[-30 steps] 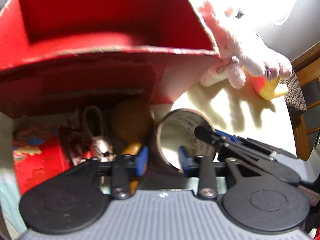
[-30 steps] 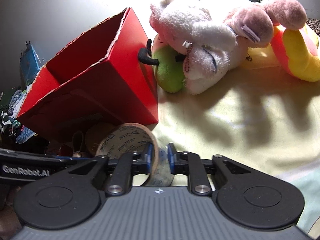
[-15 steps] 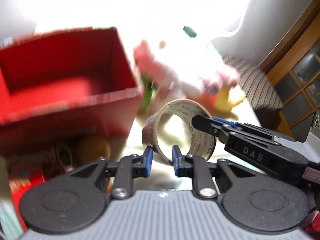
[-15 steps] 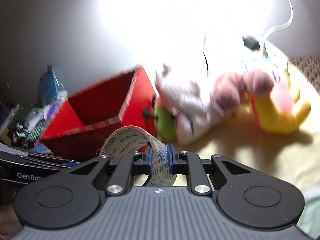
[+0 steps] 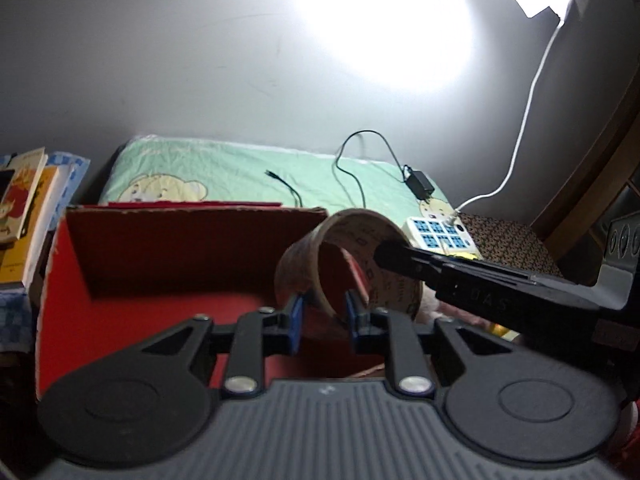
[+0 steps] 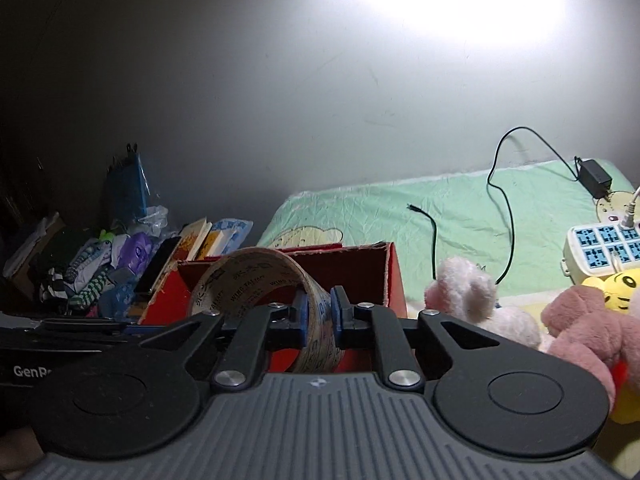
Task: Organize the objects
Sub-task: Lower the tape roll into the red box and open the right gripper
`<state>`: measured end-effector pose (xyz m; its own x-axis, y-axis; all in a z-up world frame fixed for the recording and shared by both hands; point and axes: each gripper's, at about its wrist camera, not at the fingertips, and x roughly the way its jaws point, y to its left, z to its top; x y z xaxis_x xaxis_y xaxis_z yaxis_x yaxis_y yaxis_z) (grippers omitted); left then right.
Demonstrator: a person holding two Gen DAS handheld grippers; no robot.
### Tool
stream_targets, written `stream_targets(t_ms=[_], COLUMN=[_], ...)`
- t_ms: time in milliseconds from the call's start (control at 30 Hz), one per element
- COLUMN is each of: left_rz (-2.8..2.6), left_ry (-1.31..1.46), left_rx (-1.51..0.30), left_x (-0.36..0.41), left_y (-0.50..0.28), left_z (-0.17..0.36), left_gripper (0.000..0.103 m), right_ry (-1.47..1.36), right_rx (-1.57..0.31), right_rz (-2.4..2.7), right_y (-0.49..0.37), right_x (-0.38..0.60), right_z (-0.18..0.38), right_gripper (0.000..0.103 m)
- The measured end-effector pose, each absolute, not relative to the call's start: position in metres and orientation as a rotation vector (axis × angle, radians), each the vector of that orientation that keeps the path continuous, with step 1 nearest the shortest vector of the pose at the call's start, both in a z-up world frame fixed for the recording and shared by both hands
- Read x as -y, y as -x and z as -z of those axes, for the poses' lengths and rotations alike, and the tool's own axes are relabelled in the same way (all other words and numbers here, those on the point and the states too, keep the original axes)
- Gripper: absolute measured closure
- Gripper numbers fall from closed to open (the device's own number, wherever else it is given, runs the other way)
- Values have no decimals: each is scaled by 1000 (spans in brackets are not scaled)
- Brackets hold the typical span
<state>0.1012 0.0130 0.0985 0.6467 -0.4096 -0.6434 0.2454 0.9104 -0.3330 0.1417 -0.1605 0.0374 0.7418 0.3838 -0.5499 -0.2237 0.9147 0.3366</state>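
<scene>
The red box (image 5: 168, 256) has its near wall hidden behind the left gripper (image 5: 323, 314) body at 6 o'clock. At 9 o'clock the books (image 5: 24, 216) run off the frame. In the right wrist view the yellow plush (image 6: 624, 288) and power strip (image 6: 604, 248) are cut at 3 o'clock; the tape roll (image 6: 256, 280) print is mostly unreadable

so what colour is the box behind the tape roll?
Red box, clearest in the left wrist view.

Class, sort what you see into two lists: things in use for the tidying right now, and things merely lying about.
In use: tape roll, right tongs shut on it, left tongs, red box.
Lying about: plush toys, power strip, charger, books.
</scene>
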Motion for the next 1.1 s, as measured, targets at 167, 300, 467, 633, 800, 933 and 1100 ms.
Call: stream_targets(t_ms=[167,300,467,633,800,933,1100], left_rz=[347,313,274,250,240,242,210], left_ry=[230,223,189,154,133,118,49], left_rx=[-858,-914,-939,-967,-986,-994,-968], left_x=[-45,-52,-69,-77,-79,-79,-78], left_y=[-129,-135,-137,-145,-152,-155,-157], left_z=[-75,-35,-20,-11,-1,2,2], left_gripper=[71,53,53,53,53,52,42], right_ry=[-227,-53,37,55,34,-74,-212], right_rx=[-791,-845,-919,-978,-956,-894,-999], right_rz=[-323,-239,-169,-95,-86,-125,-294], right_y=[-175,-196,-215,-230,-224,-211,-208], right_x=[122,89,77,81,84,89,82], right_z=[-14,4,23,35,26,8,8], right_gripper=[93,93,93,92,90,73,75])
